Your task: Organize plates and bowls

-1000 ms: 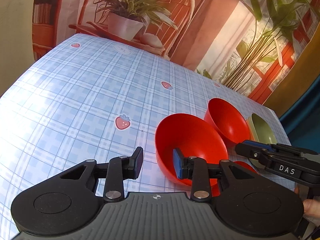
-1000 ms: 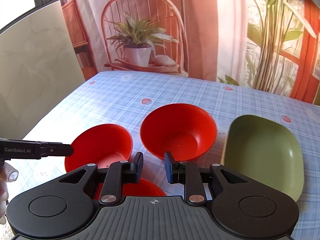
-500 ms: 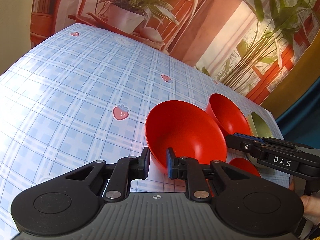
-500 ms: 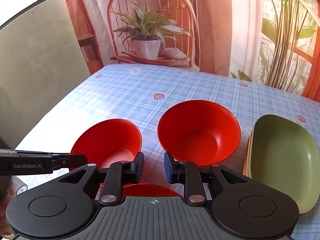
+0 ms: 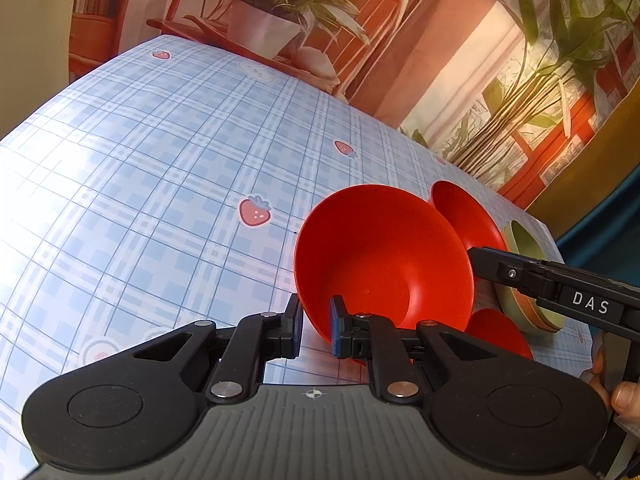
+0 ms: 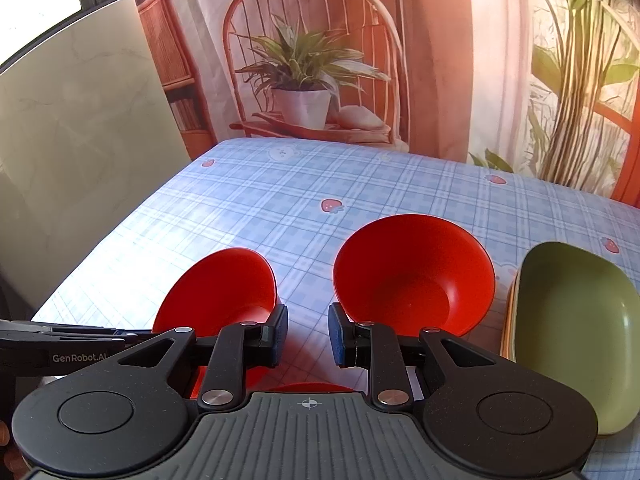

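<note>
We have the left gripper (image 5: 315, 326) closed on the near rim of a red bowl (image 5: 384, 260): one pad sits outside the wall, the other inside, and the rim runs down between them. The bowl is tipped, its opening facing us; whether its base touches the tabletop (image 5: 160, 184) we cannot tell from this angle. From the right wrist camera the same bowl (image 6: 228, 292) shows just beyond the left pad of the right gripper (image 6: 308, 334), whose jaws stand apart with nothing but checked cloth between them. A second red bowl (image 6: 414, 274) sits just past the right pad of that gripper, near the tabletop's right side, its rim close to the pad but outside the gap. Right of it, by the right edge, lies a green plate (image 6: 576, 324) on top of a thin stack of other plates. A third red piece (image 5: 496, 334), small and partly hidden, lies near the front edge beneath both grippers.
</note>
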The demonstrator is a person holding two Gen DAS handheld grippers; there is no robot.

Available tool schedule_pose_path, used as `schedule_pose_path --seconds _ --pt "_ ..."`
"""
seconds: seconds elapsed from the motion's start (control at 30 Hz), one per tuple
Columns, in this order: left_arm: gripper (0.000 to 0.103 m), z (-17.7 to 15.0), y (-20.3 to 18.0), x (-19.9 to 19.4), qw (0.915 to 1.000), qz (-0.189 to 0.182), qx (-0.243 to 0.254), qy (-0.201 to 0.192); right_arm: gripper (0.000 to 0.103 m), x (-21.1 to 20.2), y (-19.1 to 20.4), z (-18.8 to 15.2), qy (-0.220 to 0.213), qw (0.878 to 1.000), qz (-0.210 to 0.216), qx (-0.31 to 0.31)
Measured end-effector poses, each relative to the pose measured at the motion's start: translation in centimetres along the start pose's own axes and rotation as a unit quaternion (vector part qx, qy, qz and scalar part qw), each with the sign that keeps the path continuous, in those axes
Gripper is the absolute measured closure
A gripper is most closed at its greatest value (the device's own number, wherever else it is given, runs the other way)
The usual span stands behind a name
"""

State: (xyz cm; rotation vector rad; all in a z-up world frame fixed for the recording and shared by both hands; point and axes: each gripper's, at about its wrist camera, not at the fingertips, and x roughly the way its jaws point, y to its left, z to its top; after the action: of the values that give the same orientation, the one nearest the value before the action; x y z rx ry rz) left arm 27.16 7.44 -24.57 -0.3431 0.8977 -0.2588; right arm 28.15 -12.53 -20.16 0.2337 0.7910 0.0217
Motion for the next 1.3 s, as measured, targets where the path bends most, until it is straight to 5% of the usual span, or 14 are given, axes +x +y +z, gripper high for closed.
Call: schedule_pose_path --seconds 0.5,0.7,1.3 --pt "0.088 -0.3 0.3 0.3 1.0 0.001 -0.008 0.0 0.081 -0.2 1.0 0.3 -0.003 1.0 0.018 -0.009" --pt "0.09 -0.2 0.0 -0.4 1.0 0.003 -0.007 -0.005 0.095 0.5 1.5 -0.4 0.012 0.999 0.032 -0.007" --pt "0.09 1.1 -5.2 -5.4 0.9978 0.007 0.058 -0.033 0.094 -5.5 0.1 -0.5 -0.052 0.997 0.046 0.025"
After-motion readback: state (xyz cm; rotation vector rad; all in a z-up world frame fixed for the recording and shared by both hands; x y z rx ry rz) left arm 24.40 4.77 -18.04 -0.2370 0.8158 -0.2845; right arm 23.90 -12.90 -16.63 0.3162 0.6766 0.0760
